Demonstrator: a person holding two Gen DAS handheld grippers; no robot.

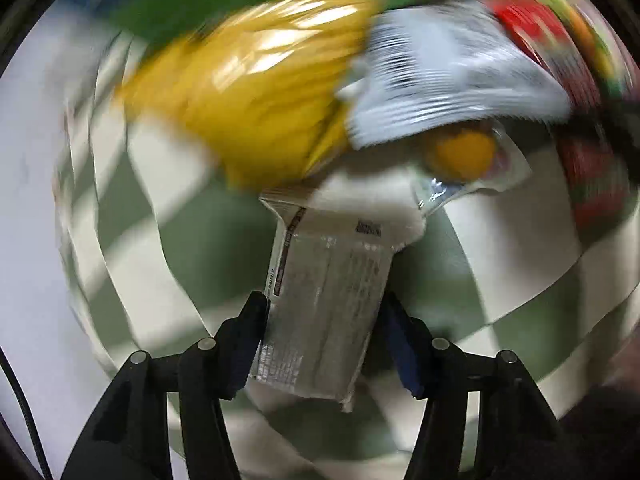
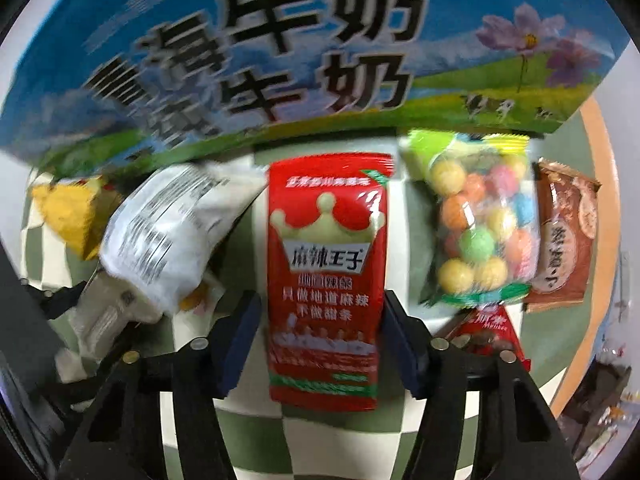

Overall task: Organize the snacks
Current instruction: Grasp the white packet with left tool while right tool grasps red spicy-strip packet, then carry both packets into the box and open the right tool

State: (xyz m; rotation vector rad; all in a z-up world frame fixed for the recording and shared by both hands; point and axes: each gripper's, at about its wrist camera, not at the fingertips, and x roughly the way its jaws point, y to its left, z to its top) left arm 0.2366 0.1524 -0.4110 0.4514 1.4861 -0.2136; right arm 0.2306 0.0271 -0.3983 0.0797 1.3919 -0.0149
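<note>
1. Spanning the far side of the right wrist view, a milk box (image 2: 280, 52) with blue sky, green field and big black characters lies on its side behind the snacks.
2. Under everything lies a green-and-white checked cloth (image 2: 316, 436); its orange rim shows at the far right.
3. In the right view, a red pack (image 2: 326, 280) with a pale crown lies flat in the middle, long axis running near to far.
4. The right gripper (image 2: 322, 344) points down over the red pack, one blue pad at each long edge; the pads sit at the edges, but I cannot tell whether they press.
5. Right of the red pack lies a clear bag of coloured candy balls (image 2: 480, 224), and just beyond that a brown packet (image 2: 568, 240).
6. A smaller red packet (image 2: 488, 332) peeks out near the candy bag.
7. Left of the red pack sits a white bag (image 2: 160, 236) with printed text, then a yellow bag (image 2: 68, 212) further left.
8. In the left view, which is heavily blurred, the left gripper (image 1: 324, 332) straddles a silver-white sachet (image 1: 324, 304) lying on the cloth, label side up.
9. Its pads meet both long edges of the sachet and appear to pinch it.
</note>
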